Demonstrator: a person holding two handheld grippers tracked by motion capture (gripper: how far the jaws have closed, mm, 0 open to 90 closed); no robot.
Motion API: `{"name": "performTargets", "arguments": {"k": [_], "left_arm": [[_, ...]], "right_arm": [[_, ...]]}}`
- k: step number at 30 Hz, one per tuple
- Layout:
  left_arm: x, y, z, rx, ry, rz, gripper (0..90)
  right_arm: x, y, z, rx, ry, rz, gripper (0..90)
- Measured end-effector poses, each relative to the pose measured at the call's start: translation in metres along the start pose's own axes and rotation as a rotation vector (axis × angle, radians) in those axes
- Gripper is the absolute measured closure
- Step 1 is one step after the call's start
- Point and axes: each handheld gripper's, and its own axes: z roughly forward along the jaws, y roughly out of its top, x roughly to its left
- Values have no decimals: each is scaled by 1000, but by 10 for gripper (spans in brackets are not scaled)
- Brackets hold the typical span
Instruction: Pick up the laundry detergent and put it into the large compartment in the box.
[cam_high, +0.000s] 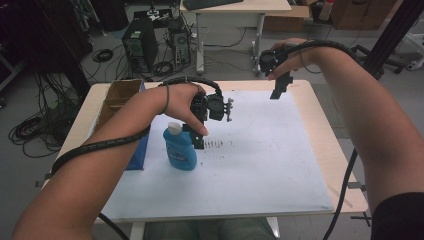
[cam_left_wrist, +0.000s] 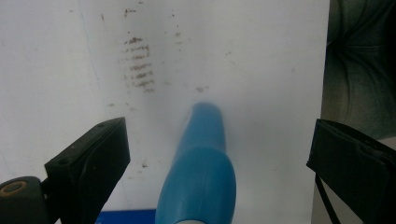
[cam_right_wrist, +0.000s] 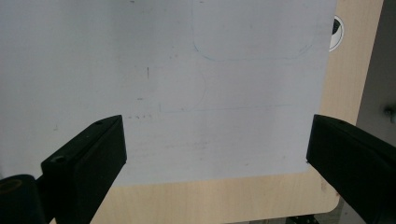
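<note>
Upright on the white sheet (cam_high: 260, 150) that covers the pale wooden surface (cam_high: 330, 145): a glossy blue plastic bottle (cam_high: 180, 150), rounded at the shoulders, topped with a white cap, standing near the left edge of the sheet and just beside a brown cardboard box with a blue side (cam_high: 122, 107). Just right of the bottle, a patch of short dark smudged streaks (cam_high: 214, 144) on the otherwise smooth matte sheet. Directly above the bottle, the left gripper (cam_high: 199, 137), black, hard-edged, pointing down, with a ribbed black cable looping back along the forearm. From the left gripper view: smooth blue bottle body (cam_left_wrist: 198, 172) rising between two blocky black jaws, spread wide, one far out on each side, neither pad touching the plastic; nothing clamped. Same smudge marks (cam_left_wrist: 137, 63) visible beyond the bottle on the sheet. Toward the far right corner of the surface, held high and well apart from the bottle, the right gripper (cam_high: 281, 87), also black, its cable wrapped over the wrist. From the right gripper view: jaws spread wide with nothing between them, looking down on bare white sheet (cam_right_wrist: 187, 84) with faint pencilled outlines, and past its rounded corner a strip of light wood-grain surface (cam_right_wrist: 224, 198). Beyond the surface, a grey floor with tangled black cables and a black computer tower (cam_high: 140, 45).
</note>
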Motion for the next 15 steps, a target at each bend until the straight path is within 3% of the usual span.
{"name": "performTargets", "arguments": {"k": [15], "left_arm": [[1,0,-3,0,6,2,56]], "right_arm": [[-1,-6,2,-6,-2,6,48]]}}
